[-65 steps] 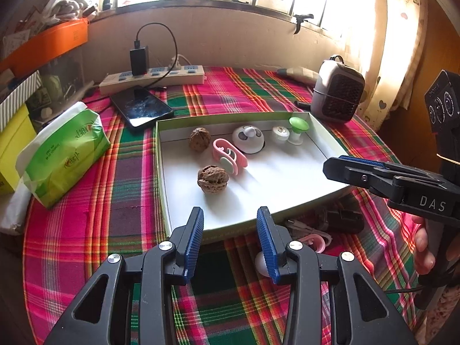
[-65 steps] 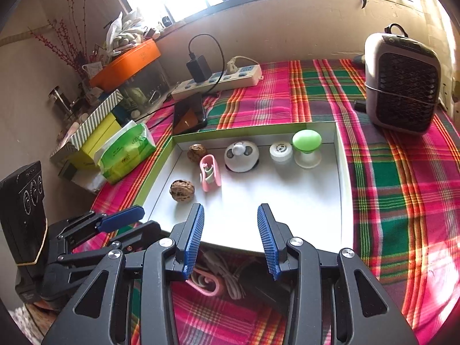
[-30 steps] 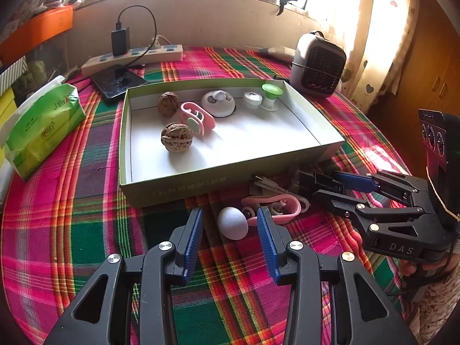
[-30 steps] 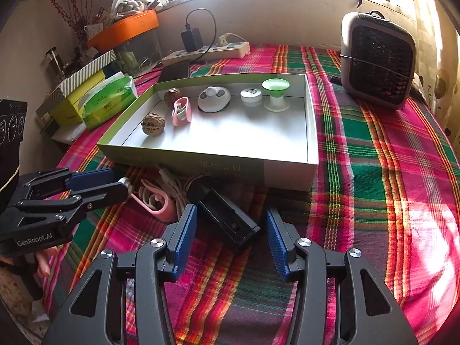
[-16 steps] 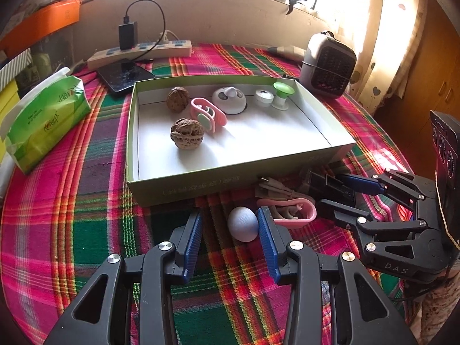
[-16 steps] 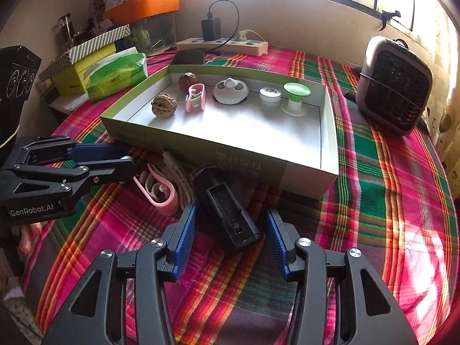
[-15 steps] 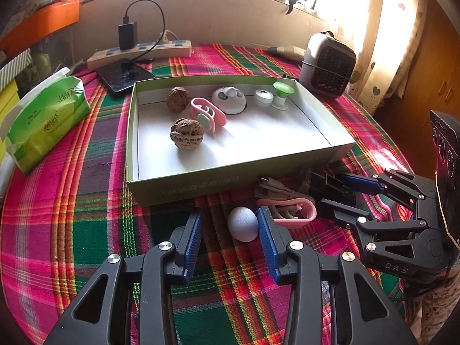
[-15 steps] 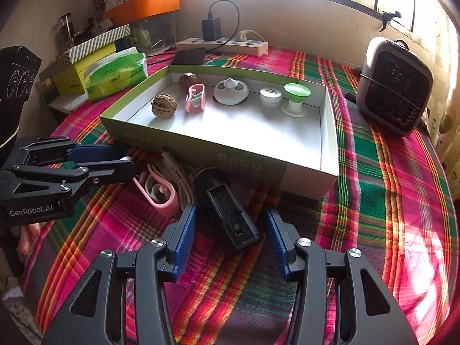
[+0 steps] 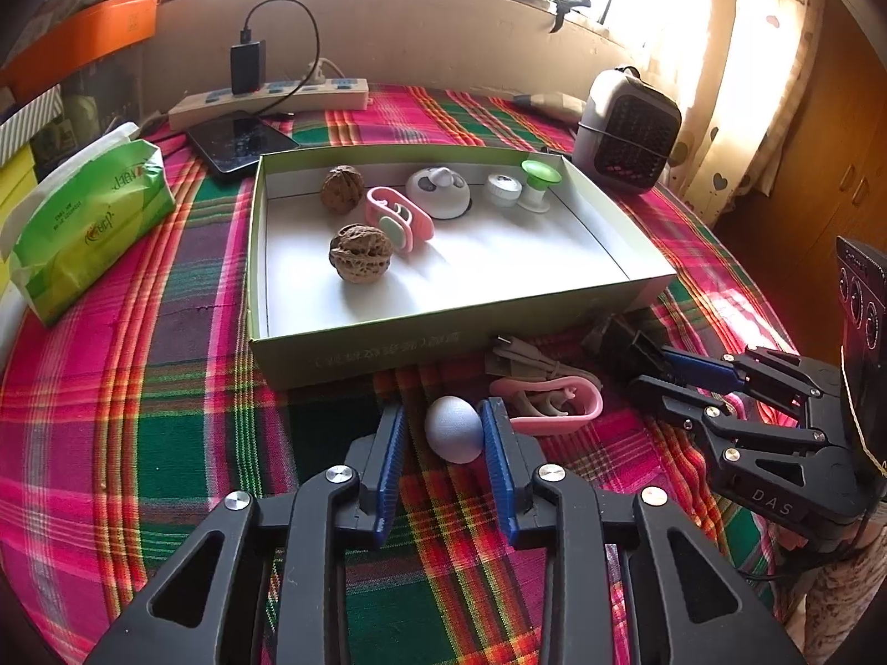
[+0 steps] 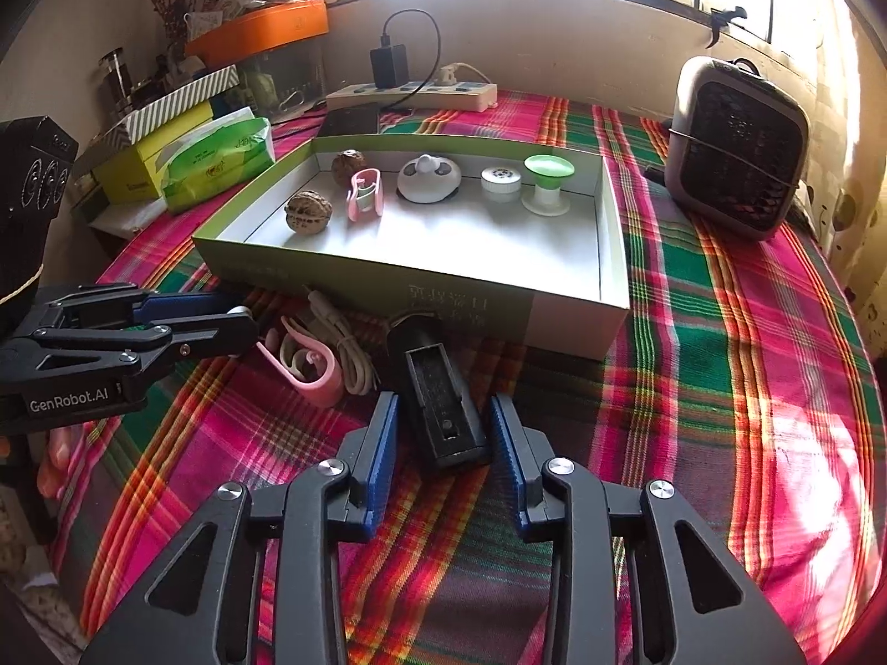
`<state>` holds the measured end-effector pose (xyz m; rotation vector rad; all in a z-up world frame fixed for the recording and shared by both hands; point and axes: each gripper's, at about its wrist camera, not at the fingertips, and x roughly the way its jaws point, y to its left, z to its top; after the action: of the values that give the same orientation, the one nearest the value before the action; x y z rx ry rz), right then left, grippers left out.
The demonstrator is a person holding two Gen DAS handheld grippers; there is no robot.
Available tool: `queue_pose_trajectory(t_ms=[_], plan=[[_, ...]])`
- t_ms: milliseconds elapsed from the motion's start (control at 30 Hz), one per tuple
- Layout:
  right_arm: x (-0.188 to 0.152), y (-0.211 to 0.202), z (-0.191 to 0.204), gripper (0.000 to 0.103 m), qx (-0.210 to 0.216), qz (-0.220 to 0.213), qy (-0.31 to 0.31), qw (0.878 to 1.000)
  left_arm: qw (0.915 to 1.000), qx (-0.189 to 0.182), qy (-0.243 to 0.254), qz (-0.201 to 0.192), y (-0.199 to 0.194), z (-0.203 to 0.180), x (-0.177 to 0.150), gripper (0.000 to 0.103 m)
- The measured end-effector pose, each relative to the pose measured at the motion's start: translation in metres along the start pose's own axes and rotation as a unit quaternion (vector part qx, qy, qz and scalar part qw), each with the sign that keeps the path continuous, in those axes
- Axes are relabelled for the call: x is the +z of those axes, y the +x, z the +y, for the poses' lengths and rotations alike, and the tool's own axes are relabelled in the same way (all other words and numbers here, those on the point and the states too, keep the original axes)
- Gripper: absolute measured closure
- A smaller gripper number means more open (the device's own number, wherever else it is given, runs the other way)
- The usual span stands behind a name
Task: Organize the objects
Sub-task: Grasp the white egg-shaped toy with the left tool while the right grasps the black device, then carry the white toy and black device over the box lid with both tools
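A shallow green box (image 9: 438, 341) on the plaid cloth holds two walnuts (image 9: 360, 251), a pink clip (image 9: 396, 216), a white round gadget (image 9: 438, 192), a small white cap and a green stand. In front of it lie a pale egg-shaped ball (image 9: 454, 428), a pink clip with a beige cable (image 9: 546, 402) and a black oblong device (image 10: 438, 399). My left gripper (image 9: 443, 438) is open, its jaws on either side of the ball, the right one touching it. My right gripper (image 10: 443, 432) is open, its jaws on either side of the black device.
A green tissue pack (image 9: 83, 221) lies left of the box. A phone (image 9: 241, 139) and a power strip (image 9: 266, 100) lie behind it. A small grey heater (image 9: 626, 130) stands at the back right. Boxes are stacked at the far left (image 10: 166, 138).
Both grippers have come down and forward. The left jaws now flank the ball, and the right jaws now flank the black device.
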<state>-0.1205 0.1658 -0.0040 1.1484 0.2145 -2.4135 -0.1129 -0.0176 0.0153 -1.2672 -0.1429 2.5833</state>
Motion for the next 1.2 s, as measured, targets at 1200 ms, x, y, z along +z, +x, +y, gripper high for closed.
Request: queue_pose_trajectory(t_ms=[1200], plan=[[-0.018, -0.013, 0.006, 0.065, -0.031, 0.007, 0.016, 0.999, 0.9999, 0.006, 0.013, 0.005, 0.005, 0.0, -0.002, 0.068]])
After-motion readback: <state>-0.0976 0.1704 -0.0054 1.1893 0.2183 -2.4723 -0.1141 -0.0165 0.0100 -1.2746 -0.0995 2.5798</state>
